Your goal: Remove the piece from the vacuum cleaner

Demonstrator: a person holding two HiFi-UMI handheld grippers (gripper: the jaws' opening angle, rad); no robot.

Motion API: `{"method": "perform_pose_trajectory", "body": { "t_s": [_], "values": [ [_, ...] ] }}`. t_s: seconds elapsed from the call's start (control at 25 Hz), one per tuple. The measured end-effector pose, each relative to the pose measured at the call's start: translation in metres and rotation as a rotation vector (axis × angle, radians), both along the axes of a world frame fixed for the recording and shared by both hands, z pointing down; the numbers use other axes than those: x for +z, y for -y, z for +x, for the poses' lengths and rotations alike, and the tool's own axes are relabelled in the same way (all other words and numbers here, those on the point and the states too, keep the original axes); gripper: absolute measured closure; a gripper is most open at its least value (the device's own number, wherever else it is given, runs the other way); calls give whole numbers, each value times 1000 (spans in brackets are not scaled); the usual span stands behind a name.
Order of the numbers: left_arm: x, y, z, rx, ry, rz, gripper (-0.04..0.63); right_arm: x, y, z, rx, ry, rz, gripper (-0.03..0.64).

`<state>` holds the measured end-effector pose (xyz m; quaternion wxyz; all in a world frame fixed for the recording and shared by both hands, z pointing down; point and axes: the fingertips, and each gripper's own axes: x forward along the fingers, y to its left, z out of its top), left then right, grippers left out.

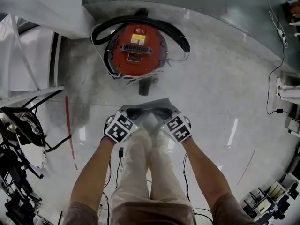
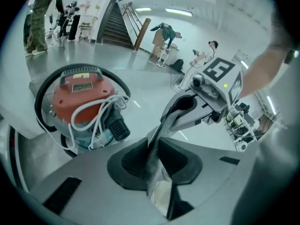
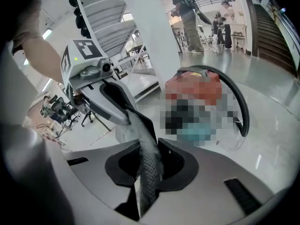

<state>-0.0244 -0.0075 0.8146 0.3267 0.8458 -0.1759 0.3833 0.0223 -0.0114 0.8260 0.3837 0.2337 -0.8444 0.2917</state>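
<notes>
The red vacuum cleaner (image 1: pixel 136 48) stands on the floor ahead of me, with a black hose (image 1: pixel 174 29) looped round it and a white cord over its front. Its open port (image 1: pixel 144 86) faces me. A thin grey cloth-like piece (image 1: pixel 146 110) hangs between both grippers, apart from the vacuum. My left gripper (image 1: pixel 133 114) is shut on the left edge of the piece (image 2: pixel 157 144). My right gripper (image 1: pixel 161 114) is shut on the right edge of the piece (image 3: pixel 147 158), which looks meshed there. Each gripper view shows the other gripper across the piece.
White stairs (image 1: pixel 37 13) rise at the upper left. Dark equipment and cables (image 1: pixel 18 125) crowd the left edge, beside a red floor line (image 1: pixel 70 130). A cable (image 1: pixel 272 78) runs along the right. People stand far off in both gripper views.
</notes>
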Motion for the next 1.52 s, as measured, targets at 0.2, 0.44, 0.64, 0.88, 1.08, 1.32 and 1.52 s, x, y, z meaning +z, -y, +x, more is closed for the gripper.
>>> {"method": "perform_pose_trajectory", "body": {
  "t_s": [0.2, 0.44, 0.64, 0.88, 1.08, 1.32, 1.52],
  "values": [
    [-82, 14, 4, -22, -2, 87, 522, -79, 13, 3, 21, 39, 72, 563],
    [-190, 32, 6, -36, -20, 163, 517, -184, 29, 6, 34, 77, 130, 560],
    [-281, 52, 12, -39, -62, 263, 514, -277, 50, 14, 56, 132, 216, 557],
    [-387, 60, 15, -74, -107, 392, 514, -384, 64, 18, 67, 206, 315, 545],
    [-461, 60, 15, -58, -166, 493, 511, -458, 63, 18, 94, 260, 399, 540],
    [-512, 53, 16, -33, -233, 593, 511, -508, 56, 20, 156, 340, 415, 531],
    [-534, 47, 17, -112, -354, 595, 511, -534, 53, 24, 240, 385, 460, 524]
  ]
}}
